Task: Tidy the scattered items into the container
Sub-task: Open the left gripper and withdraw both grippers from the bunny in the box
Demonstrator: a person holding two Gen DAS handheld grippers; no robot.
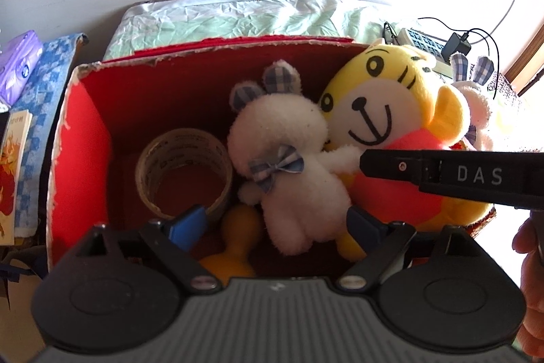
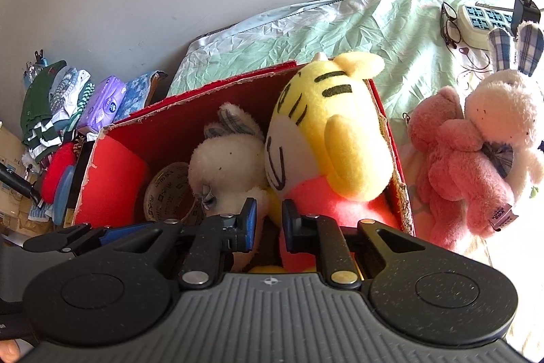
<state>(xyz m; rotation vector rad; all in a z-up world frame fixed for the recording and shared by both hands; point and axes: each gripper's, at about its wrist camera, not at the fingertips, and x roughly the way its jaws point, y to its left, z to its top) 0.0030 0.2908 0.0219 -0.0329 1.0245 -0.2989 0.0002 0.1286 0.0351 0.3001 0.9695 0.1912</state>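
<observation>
Left wrist view: left gripper (image 1: 277,223) hangs over the red box (image 1: 81,138) with its jaws spread wide and nothing between them. Inside the box: a roll of tape (image 1: 185,170) at left with faint print I can't read, a white bear (image 1: 289,165) with a checked bow, a yellow tiger toy (image 1: 391,111) leaning on the right wall, and a yellow peg-shaped piece (image 1: 234,237) on the floor of the box. A black bar across the right side reads "DAS". Right wrist view: right gripper (image 2: 268,220) has its jaws clenched nearly together at the box's near edge, just in front of the tiger; whether they pinch any fabric I can't tell. On the bed (image 2: 306,22), right of the box and outside it, a pink bear (image 2: 465,165) and a white rabbit (image 2: 503,111) lie pressed together; the pink bear's tag has writing too small to read. Purple tissue pack (image 2: 108,101) at left, logo unreadable.
</observation>
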